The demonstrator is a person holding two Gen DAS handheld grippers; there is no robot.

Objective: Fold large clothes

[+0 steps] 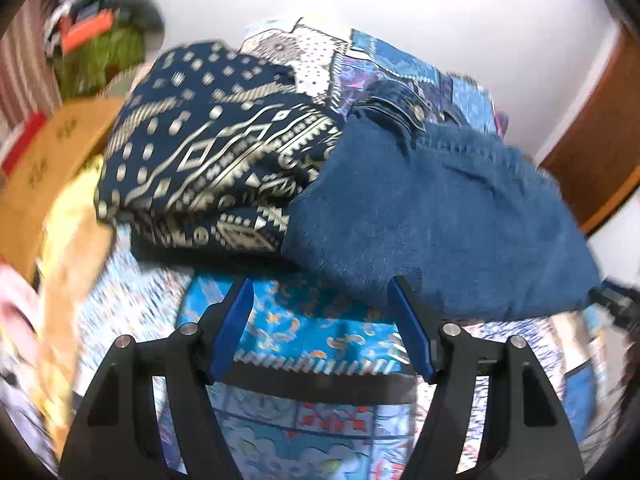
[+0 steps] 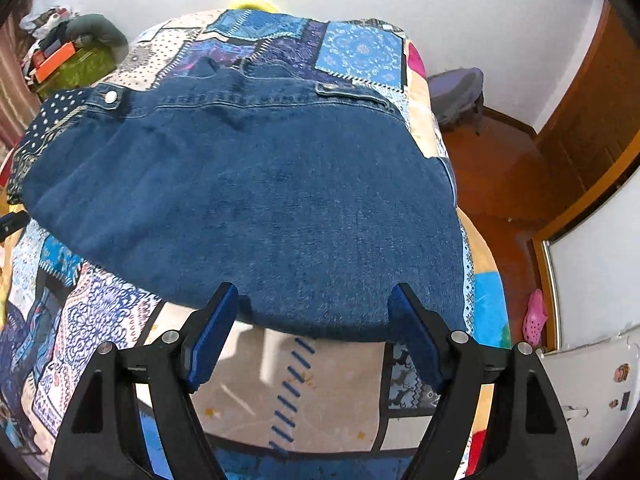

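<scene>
- The denim garment [image 2: 248, 200] lies spread flat across the patchwork bedspread [image 2: 360, 50], filling the middle of the right wrist view; its waistband with a metal snap button [image 2: 110, 96] runs along the upper part of the frame.
- Its near edge curves across the lower middle of that frame, just in front of the right gripper [image 2: 314, 300].
- The right gripper's blue pads stand wide apart with nothing clamped; the denim edge shows in the gap between the tips, and whether the tips touch it cannot be told.
- Below that edge the bedspread lies bare, a pale panel with a line of blue stitches.
- At the right of the frame the bed's edge drops to an orange-brown floor [image 2: 492, 184], where a pink clog [image 2: 534, 316] lies beside a wooden door frame.
- In the left wrist view the left gripper [image 1: 322, 290] also stands open and empty, over a bright blue panel of the bedspread.
- The denim's corner reaches to the right pad from the right half of the frame.
- A folded navy cloth with a cream geometric print [image 1: 208, 152] sits at centre left, its right edge tucked against the denim.
- A yellow cloth [image 1: 68, 216], blurred, lies at the left edge.
</scene>
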